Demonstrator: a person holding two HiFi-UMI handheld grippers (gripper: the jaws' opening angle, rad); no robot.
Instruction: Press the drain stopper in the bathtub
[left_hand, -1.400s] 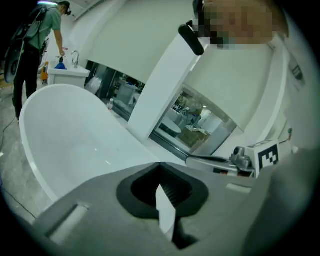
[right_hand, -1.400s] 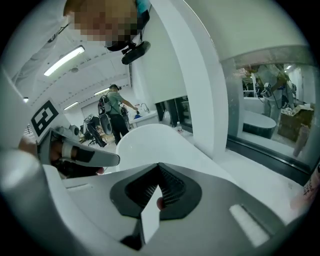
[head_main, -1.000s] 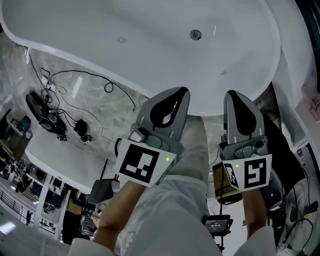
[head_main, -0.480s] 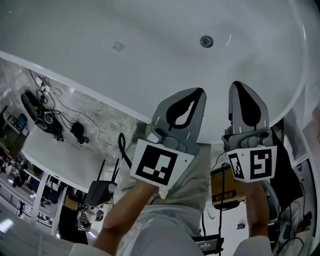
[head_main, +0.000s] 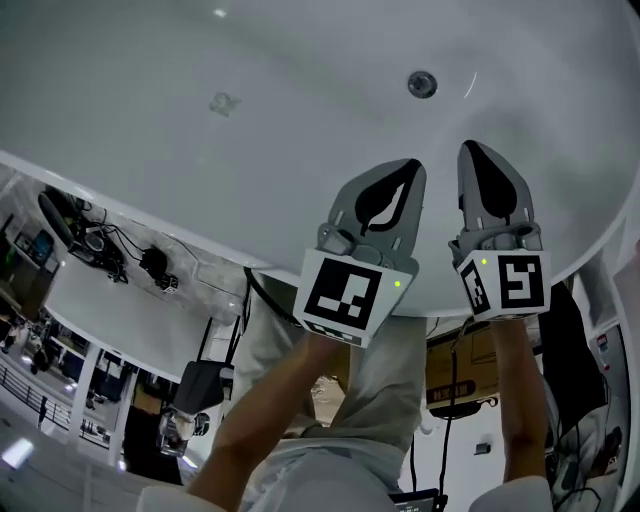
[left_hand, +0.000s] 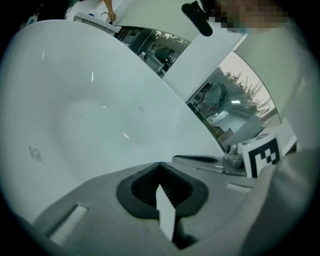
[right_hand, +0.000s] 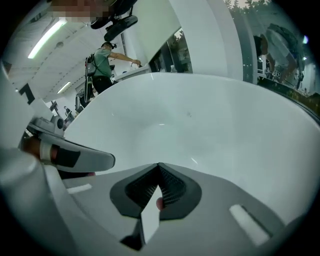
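The white bathtub (head_main: 200, 170) fills the top of the head view. Its round metal drain stopper (head_main: 422, 84) lies on the tub floor at the upper right. My left gripper (head_main: 405, 172) is shut and empty, over the near rim, its tip below and a little left of the stopper. My right gripper (head_main: 478, 158) is beside it, also shut and empty, below and right of the stopper. In the left gripper view the shut jaws (left_hand: 160, 166) point into the basin; the right gripper view shows the same (right_hand: 159, 167). Neither gripper view shows the stopper.
A small grey mark (head_main: 222, 102) sits on the tub floor at the left. Black cables and devices (head_main: 95, 245) lie on the marble floor left of the tub, beside a white rounded surface (head_main: 120, 310). A person in green (right_hand: 102, 65) stands beyond the tub.
Both grippers have moved forward over the tub rim, toward the stopper. The tub now fills more of the head view.
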